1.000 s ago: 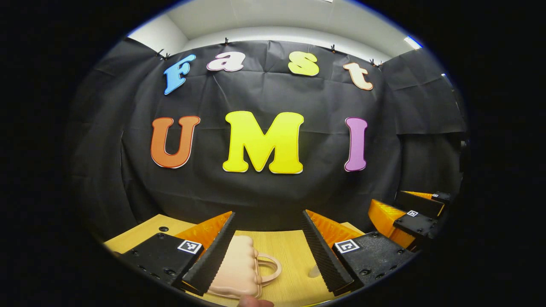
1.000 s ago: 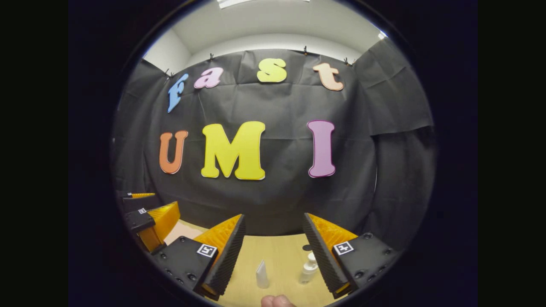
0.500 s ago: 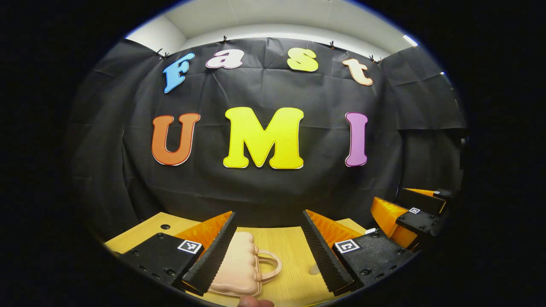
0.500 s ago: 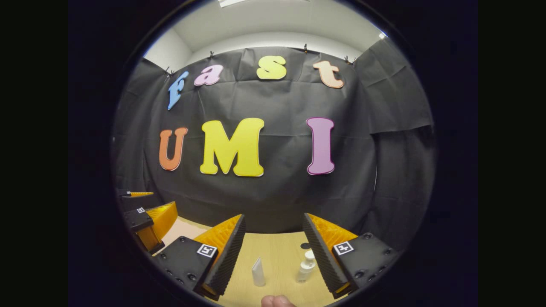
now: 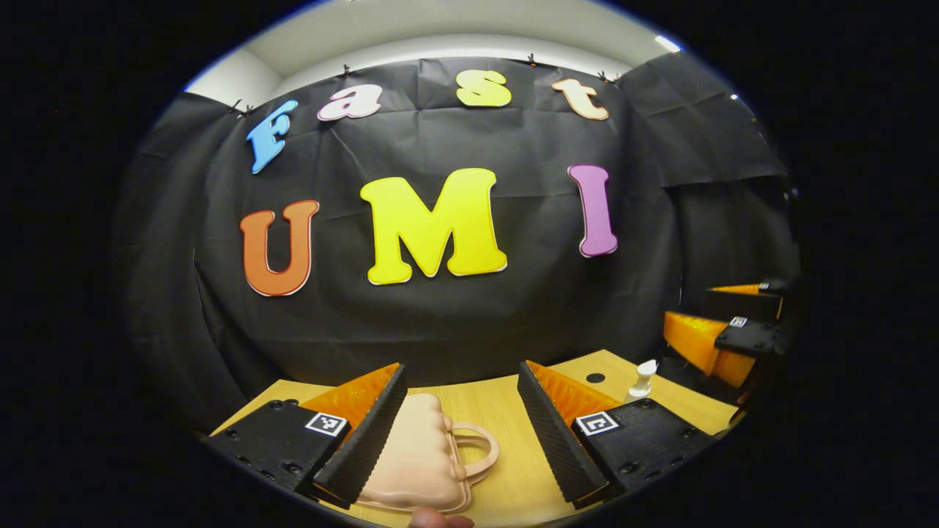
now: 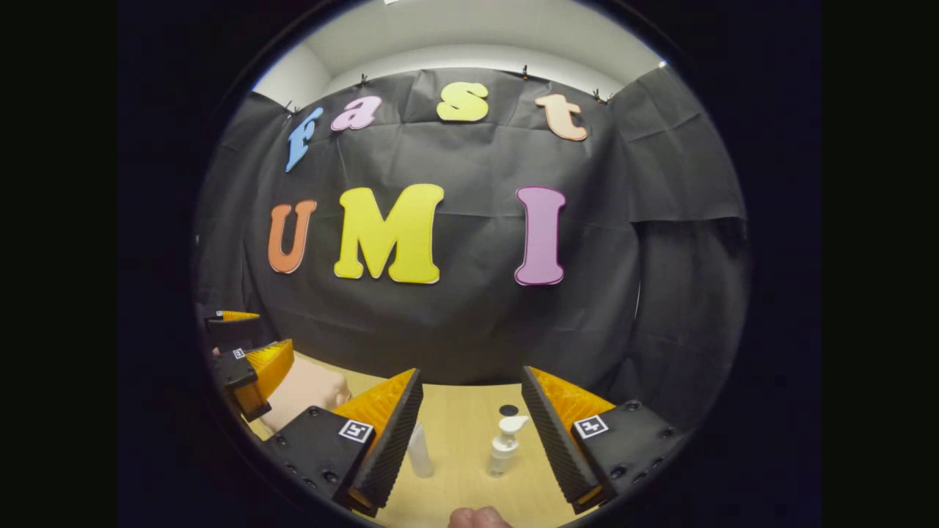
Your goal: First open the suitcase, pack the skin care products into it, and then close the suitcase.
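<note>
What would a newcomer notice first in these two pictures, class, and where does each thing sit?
First the peach suitcase, lying shut on the wooden table, handle toward the right, between the open left tongs. Next the white pump bottle standing upright between the open right tongs, with a slim white tube close to its left.

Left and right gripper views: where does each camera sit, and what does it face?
Left gripper view: rides the left gripper, facing the suitcase; a fingertip shows.
Right gripper view: rides the right gripper, facing the tube and pump bottle; a fingertip shows.
Shared: suitcase, pump bottle, table.
</note>
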The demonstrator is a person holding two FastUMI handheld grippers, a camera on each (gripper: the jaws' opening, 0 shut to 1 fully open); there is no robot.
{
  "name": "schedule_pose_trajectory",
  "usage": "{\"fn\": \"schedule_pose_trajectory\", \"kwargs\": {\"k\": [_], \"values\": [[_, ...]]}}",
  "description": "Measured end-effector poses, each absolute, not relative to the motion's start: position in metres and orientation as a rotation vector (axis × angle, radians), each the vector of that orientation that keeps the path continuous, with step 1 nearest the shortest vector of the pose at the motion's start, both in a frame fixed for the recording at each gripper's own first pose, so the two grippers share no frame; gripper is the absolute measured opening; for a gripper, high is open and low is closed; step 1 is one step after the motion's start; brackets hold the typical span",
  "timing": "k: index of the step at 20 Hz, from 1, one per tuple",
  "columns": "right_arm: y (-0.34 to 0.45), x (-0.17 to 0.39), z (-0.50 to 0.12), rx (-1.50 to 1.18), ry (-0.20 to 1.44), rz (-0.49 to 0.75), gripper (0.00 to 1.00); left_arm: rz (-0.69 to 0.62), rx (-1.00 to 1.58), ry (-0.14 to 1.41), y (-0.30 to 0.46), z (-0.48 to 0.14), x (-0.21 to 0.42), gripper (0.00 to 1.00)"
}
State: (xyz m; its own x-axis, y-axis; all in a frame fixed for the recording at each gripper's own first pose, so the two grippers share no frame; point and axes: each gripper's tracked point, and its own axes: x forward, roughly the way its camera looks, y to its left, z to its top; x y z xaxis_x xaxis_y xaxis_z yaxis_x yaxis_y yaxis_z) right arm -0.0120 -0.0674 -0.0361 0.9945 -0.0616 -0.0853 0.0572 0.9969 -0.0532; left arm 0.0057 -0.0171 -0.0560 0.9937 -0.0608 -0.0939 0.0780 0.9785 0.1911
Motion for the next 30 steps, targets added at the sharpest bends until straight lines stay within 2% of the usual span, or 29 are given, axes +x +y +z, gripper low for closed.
{"fn": "schedule_pose_trajectory", "kwargs": {"k": [1, 7, 14, 15, 16, 17, 19, 22, 24, 30], "values": [[-0.074, -0.013, -0.038, -0.058, 0.091, -0.069, 0.80, -0.095, 0.235, 0.110, -0.021, -0.067, 0.008, 0.97], [-0.113, -0.025, -0.054, -0.075, 0.137, -0.122, 0.80, -0.219, 0.487, 0.224, -0.040, -0.138, 0.018, 0.99], [-0.154, -0.041, -0.066, -0.072, 0.173, -0.174, 0.80, -0.221, 0.781, 0.404, -0.025, -0.210, 0.045, 0.99], [-0.160, -0.042, -0.066, -0.070, 0.176, -0.183, 0.77, -0.221, 0.816, 0.431, -0.021, -0.220, 0.048, 0.98], [-0.165, -0.043, -0.067, -0.070, 0.177, -0.191, 0.80, -0.218, 0.845, 0.458, -0.017, -0.228, 0.050, 0.97], [-0.170, -0.044, -0.067, -0.069, 0.178, -0.200, 0.77, -0.211, 0.870, 0.493, -0.013, -0.237, 0.052, 0.97], [-0.177, -0.045, -0.071, -0.058, 0.187, -0.213, 0.80, -0.208, 0.913, 0.540, -0.005, -0.251, 0.058, 0.96], [-0.180, -0.046, -0.080, -0.050, 0.207, -0.211, 0.77, -0.189, 0.978, 0.595, 0.004, -0.264, 0.064, 0.95], [-0.182, -0.047, -0.084, -0.045, 0.216, -0.209, 0.77, -0.180, 0.999, 0.588, 0.005, -0.261, 0.071, 0.88], [-0.184, -0.046, -0.091, -0.020, 0.231, -0.200, 0.80, -0.171, 1.006, 0.709, 0.007, -0.283, 0.075, 0.53]]}}
